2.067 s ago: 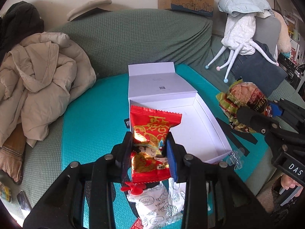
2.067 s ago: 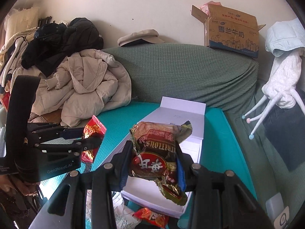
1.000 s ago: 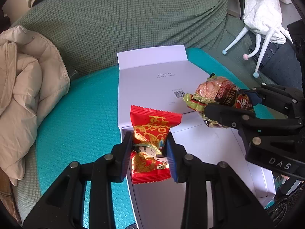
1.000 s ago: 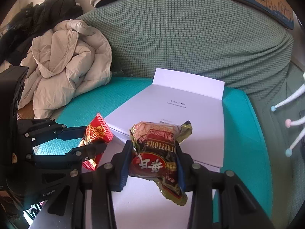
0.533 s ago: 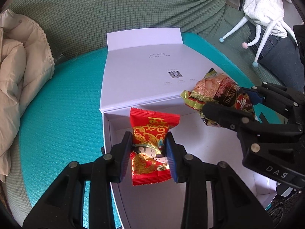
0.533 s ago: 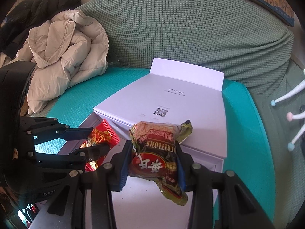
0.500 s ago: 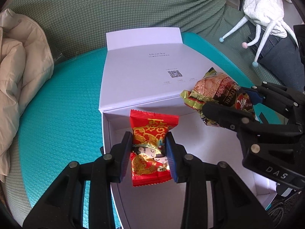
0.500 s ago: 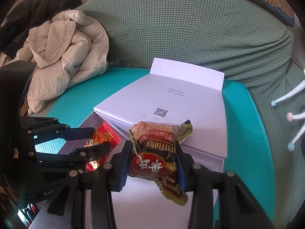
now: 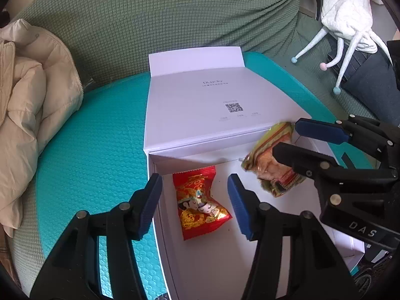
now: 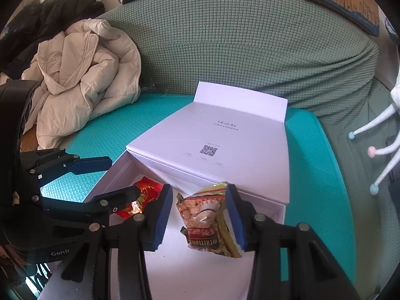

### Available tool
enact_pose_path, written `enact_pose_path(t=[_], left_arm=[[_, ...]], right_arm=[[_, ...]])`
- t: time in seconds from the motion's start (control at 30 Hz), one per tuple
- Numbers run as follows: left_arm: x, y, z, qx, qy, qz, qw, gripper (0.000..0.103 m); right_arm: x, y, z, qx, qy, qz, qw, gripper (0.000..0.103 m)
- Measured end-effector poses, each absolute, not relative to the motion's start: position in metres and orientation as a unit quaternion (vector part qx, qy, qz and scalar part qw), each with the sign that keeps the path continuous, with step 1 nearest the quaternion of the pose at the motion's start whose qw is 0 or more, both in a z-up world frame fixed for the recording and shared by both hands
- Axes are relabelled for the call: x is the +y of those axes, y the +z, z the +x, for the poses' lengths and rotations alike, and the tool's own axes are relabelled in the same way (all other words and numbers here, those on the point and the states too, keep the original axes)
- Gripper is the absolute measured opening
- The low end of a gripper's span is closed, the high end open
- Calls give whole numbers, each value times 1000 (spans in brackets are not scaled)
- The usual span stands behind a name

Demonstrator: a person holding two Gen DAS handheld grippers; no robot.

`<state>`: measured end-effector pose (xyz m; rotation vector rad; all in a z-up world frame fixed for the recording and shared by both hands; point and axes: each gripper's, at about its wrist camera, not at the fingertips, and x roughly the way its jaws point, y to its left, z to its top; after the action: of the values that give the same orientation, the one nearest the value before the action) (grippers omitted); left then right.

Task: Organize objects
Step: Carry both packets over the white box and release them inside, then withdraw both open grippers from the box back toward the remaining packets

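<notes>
Left gripper (image 9: 193, 195): we record its jaws spread, having just been opening, with the red candy packet (image 9: 198, 201) lying loose between them on the floor of the white box (image 9: 250, 270), near its far-left corner, and neither pad touching it. Right gripper (image 10: 200, 215): its jaws have likewise just been opening and now stand apart; the brown-and-gold snack packet (image 10: 208, 221) sits between them, and we judge it released or very nearly so, though its far edge lies close against the right pad and we cannot rule out contact there. We place this packet in the same box, to the right of the red one and near the far wall. The box's lid (image 9: 215, 107) lies folded back on the far side, over a teal mat (image 9: 87, 150) spread on a green sofa (image 9: 155, 17); a beige padded jacket (image 10: 82, 70) is heaped at the left. Progress, as we judge it: two packets are delivered into the box. Remaining: withdrawing both grippers, and collecting any further items, none of which show here.
</notes>
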<state>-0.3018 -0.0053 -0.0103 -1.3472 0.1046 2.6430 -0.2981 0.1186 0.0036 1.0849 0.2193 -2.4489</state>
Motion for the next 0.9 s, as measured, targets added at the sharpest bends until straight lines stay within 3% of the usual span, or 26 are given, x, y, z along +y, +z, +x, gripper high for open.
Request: enact_pose_path(t=[0.67, 0.9], left_arm=[[-15, 55, -251, 33, 914, -403, 43, 59], [-12, 80, -220, 35, 921, -386, 33, 63]], right_arm=[[132, 66, -254, 68, -909, 360, 197, 55], [139, 85, -228, 73, -914, 350, 194, 63]])
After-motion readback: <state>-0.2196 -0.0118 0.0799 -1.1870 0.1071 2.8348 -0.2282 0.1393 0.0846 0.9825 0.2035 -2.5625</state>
